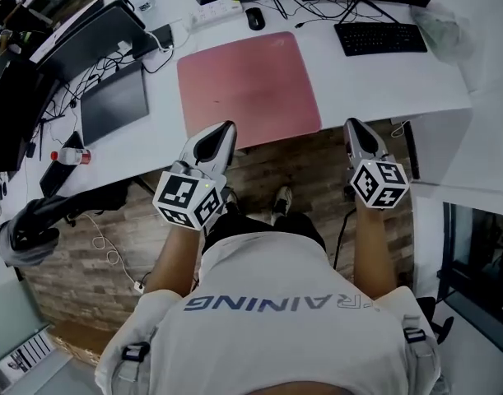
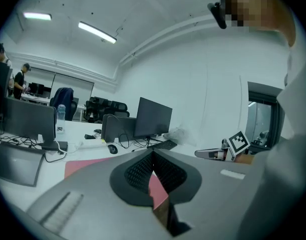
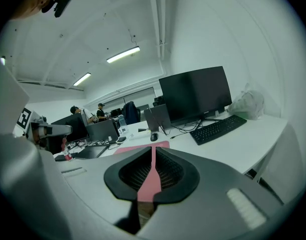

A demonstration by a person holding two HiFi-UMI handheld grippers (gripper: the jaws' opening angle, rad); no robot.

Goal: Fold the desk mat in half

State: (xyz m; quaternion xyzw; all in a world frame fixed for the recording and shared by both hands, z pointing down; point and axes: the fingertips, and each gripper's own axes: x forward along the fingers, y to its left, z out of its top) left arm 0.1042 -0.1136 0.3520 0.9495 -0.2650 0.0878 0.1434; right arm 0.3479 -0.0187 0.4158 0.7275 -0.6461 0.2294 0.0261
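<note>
Two empty grippers: I read the left gripper as closed, the right gripper as parted a crack. The desk mat lies flat on the desk just ahead. The left tip overlaps its near edge; the right stands beside the near-right corner.

A white counter crosses the top of the head view above a brown plank floor. White walls rise beyond, with strip lights glowing upper left.
</note>
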